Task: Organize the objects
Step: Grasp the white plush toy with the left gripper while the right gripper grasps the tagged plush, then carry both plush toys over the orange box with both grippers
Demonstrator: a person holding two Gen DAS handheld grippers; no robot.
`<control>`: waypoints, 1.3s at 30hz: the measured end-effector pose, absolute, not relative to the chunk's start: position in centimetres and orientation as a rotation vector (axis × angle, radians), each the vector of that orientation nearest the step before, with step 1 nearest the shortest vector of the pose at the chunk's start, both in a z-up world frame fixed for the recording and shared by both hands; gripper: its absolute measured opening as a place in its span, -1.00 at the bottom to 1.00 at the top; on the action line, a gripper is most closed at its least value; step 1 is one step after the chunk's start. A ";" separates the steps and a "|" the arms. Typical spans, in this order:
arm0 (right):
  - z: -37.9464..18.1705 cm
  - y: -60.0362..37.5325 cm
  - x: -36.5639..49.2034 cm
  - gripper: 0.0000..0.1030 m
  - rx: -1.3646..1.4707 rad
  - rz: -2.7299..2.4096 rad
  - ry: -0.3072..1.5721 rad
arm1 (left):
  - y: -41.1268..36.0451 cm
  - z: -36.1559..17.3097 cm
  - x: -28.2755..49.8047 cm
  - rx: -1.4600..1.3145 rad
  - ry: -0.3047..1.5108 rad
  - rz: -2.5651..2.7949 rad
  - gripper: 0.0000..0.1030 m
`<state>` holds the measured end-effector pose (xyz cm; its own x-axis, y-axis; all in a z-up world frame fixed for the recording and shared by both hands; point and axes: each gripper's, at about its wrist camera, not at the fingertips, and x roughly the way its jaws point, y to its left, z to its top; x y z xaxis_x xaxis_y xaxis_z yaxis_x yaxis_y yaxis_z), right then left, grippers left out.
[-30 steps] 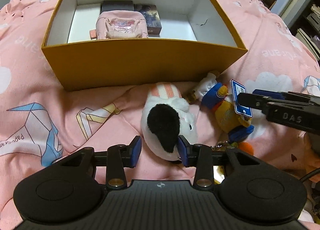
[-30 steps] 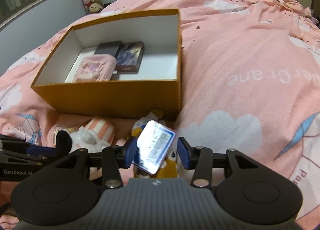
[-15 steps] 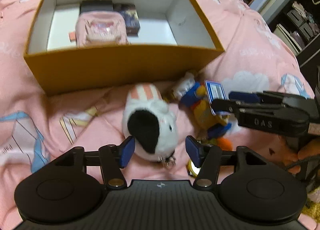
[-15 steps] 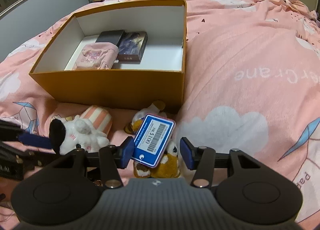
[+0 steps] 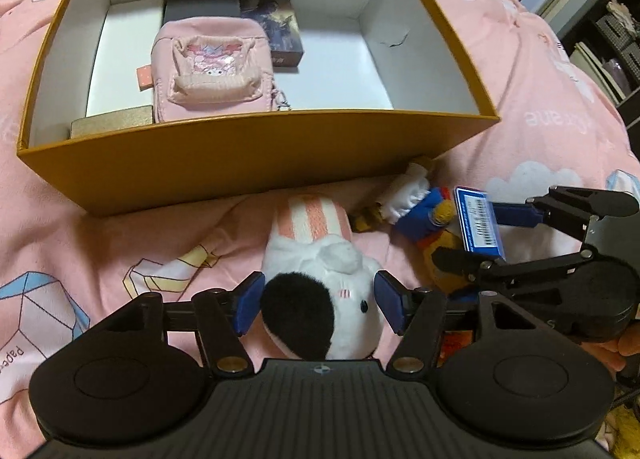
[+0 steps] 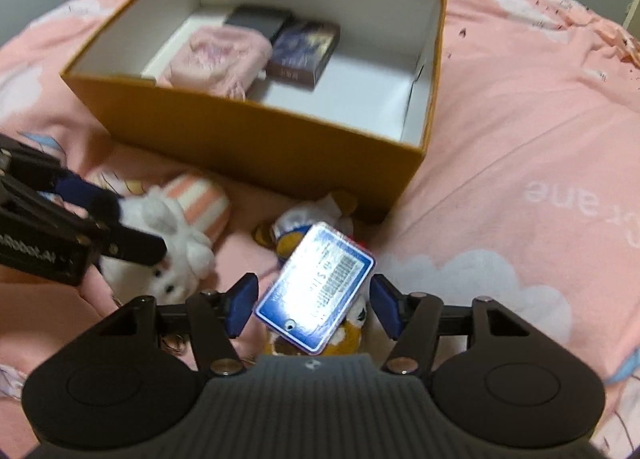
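Note:
A white plush with a black ear (image 5: 320, 299) and a pink-striped end lies on the pink bedspread in front of the orange box (image 5: 256, 155). My left gripper (image 5: 320, 307) is open and straddles the plush's head, with the pads beside it. A duck plush (image 5: 420, 211) with a blue price tag (image 5: 478, 223) lies to the right. My right gripper (image 6: 314, 305) hangs over the duck plush (image 6: 292, 235). Its jaws are opening, and the tag (image 6: 316, 291) stands between them untouched. The left gripper (image 6: 116, 219) shows at the left edge of the right wrist view, and the right gripper (image 5: 480, 237) at the right of the left wrist view.
Inside the box (image 6: 240, 139) lie a pink pouch (image 5: 212, 71), a black case (image 5: 200, 5), a dark card box (image 5: 280, 27) and a gold item (image 5: 112, 125). The box's right half shows bare white floor. Shelving stands beyond the bed at the far right.
The left jaws have spread from a narrow gap at the black ear to a wide stance around the plush's head. The right jaws have widened around the tag. Both grippers moved closer to the toys.

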<state>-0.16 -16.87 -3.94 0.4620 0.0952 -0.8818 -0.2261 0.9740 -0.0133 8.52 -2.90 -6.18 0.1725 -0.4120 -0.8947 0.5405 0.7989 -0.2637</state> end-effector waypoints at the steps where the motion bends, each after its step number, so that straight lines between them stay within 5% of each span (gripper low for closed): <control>1: -4.3 -16.9 0.1 0.22 -0.131 0.201 1.086 | -2.9 -6.4 8.6 0.124 1.229 -0.676 0.39; 20: -4.9 -16.8 -0.8 0.01 -0.119 0.190 1.049 | -2.2 -7.2 6.5 0.064 1.131 -0.653 0.27; 39: 5.3 -17.5 -4.0 0.01 0.041 0.260 0.775 | 0.0 2.9 4.3 -0.084 0.842 -0.674 0.24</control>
<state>-4.02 -17.48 5.31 0.6844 0.2469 -0.6860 -0.2170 0.9673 0.1316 4.32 -0.04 2.90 0.4728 -0.5822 -0.6614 0.5183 0.7908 -0.3256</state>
